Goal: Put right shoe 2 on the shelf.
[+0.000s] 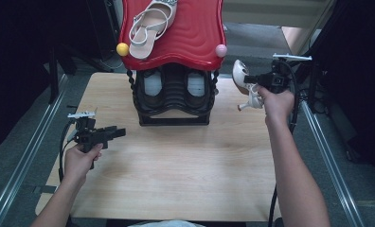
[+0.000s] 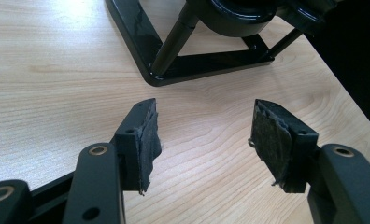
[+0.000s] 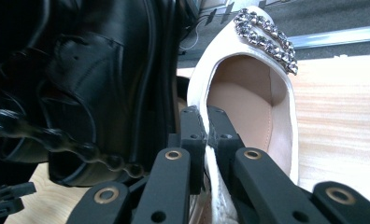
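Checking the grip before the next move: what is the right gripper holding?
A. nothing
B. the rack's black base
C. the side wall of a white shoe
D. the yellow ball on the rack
C: the right gripper has its jaws pinched on the white shoe at its side wall, beside the rack.

The person's left hand (image 1: pixel 80 158) held the left gripper (image 1: pixel 114 133) low and pointing toward the right, its jaws spread wide apart with nothing between the worn pads (image 2: pixel 150 140). The left forearm came in from the bottom left corner. The right arm reached further forward, nearly straight, with the right hand (image 1: pixel 276 101) raised higher. The right gripper (image 1: pixel 248 79) pointed leftward, its jaws pressed nearly together on the thin side wall of a white shoe (image 3: pixel 248 107), lifted off the table.
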